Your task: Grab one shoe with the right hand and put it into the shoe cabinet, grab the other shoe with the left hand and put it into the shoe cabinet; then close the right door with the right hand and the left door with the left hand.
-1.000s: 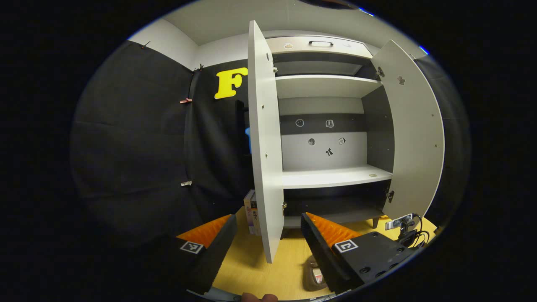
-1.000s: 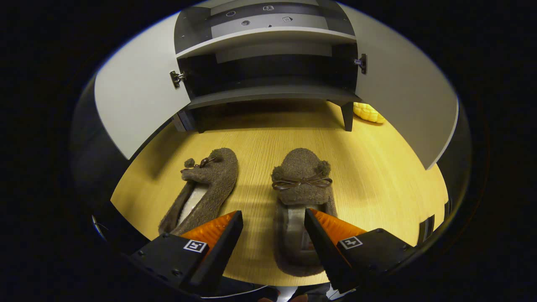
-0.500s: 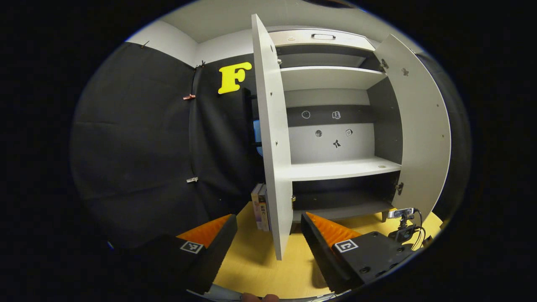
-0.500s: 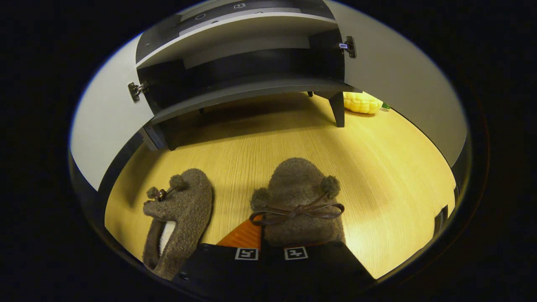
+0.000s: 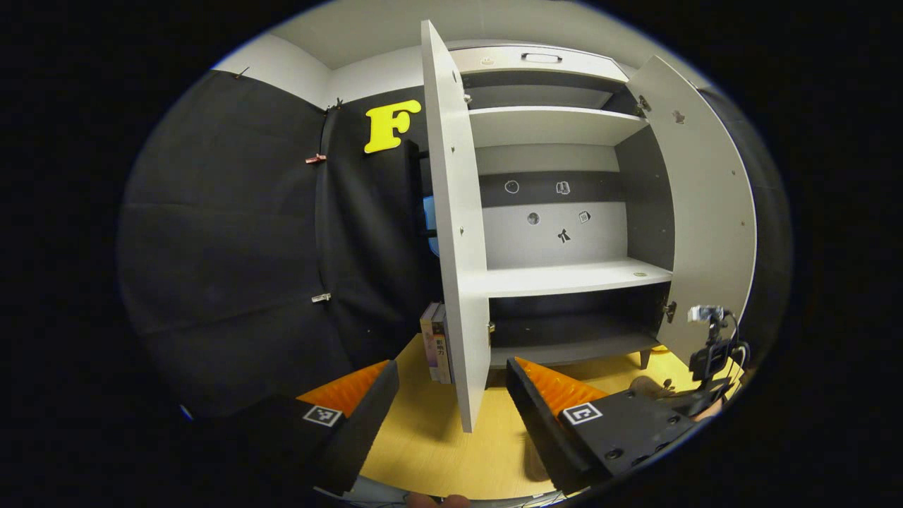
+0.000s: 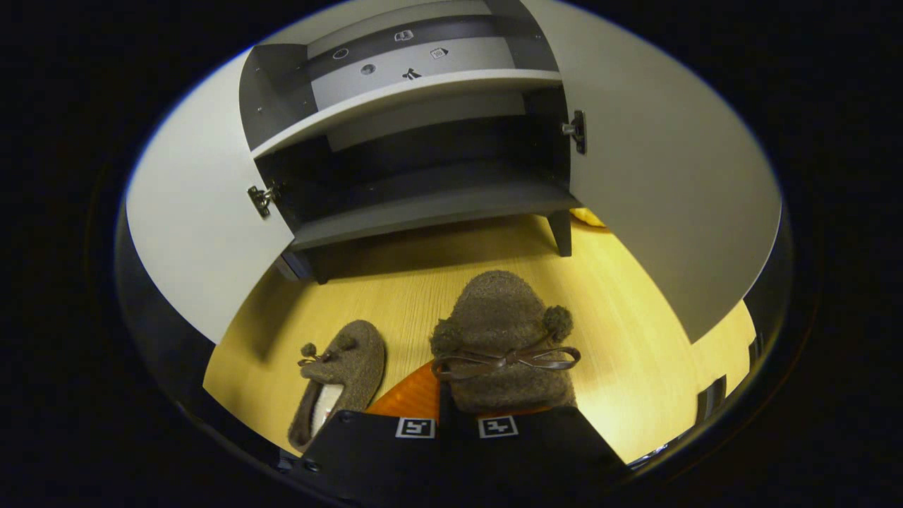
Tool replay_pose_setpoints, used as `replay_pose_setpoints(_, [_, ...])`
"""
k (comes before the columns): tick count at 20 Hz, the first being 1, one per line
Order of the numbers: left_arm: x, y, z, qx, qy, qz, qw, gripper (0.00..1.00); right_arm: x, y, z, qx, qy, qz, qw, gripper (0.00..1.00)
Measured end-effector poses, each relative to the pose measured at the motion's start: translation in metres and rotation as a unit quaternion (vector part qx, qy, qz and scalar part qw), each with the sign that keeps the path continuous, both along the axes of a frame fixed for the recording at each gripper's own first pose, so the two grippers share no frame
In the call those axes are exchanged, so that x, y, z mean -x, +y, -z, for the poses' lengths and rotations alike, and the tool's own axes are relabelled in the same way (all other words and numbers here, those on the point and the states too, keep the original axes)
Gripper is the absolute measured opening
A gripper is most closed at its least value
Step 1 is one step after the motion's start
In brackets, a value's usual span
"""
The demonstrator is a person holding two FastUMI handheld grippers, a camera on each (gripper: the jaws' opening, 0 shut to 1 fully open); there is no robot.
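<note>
- One brown shoe [image 6: 502, 339] is gripped by the closed right claw [image 6: 451, 416], toe toward the cabinet [image 6: 423, 212], and is held above the wooden floor [image 6: 635, 367].
- The other shoe [image 6: 338, 384] lies on the floor to its left, in front of the left door [image 6: 190, 233].
- The left claw [image 5: 451, 395] is held wide open and grips nothing, facing the edge of that door [image 5: 458, 233].
- Both doors are open; the right door [image 6: 656, 190] is swung wide.

2 fuzzy brown shoes [image 6: 502, 346] (bow-trimmed)
</note>
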State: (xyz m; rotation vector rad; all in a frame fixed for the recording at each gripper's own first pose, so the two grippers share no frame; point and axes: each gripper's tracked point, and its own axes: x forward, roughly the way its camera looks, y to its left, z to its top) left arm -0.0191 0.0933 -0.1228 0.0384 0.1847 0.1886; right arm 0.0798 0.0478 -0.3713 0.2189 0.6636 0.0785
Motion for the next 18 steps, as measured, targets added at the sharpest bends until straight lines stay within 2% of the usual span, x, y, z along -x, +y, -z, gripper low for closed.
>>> replay_pose_setpoints(7, [-0.003,-0.019,-0.007,-0.005,-0.009,0.021,1.0,0.97,-0.024,-0.006,-0.137,0.011,-0.067,-0.017,0.998,0.08])
replay_pose_setpoints(10, [-0.003,-0.026,-0.011,-0.003,-0.014,0.03,0.999,0.97,-0.046,-0.006,-0.187,0.026,-0.076,-0.027,0.996,0.08])
replay_pose_setpoints(14, [-0.002,-0.036,-0.01,0.005,-0.013,0.039,0.999,0.98,-0.093,0.008,-0.245,0.016,-0.094,-0.05,0.994,0.08])
replay_pose_setpoints(18, [-0.001,-0.042,-0.009,0.013,-0.013,0.042,0.999,0.98,-0.155,0.016,-0.279,0.01,-0.11,-0.054,0.992,0.08])
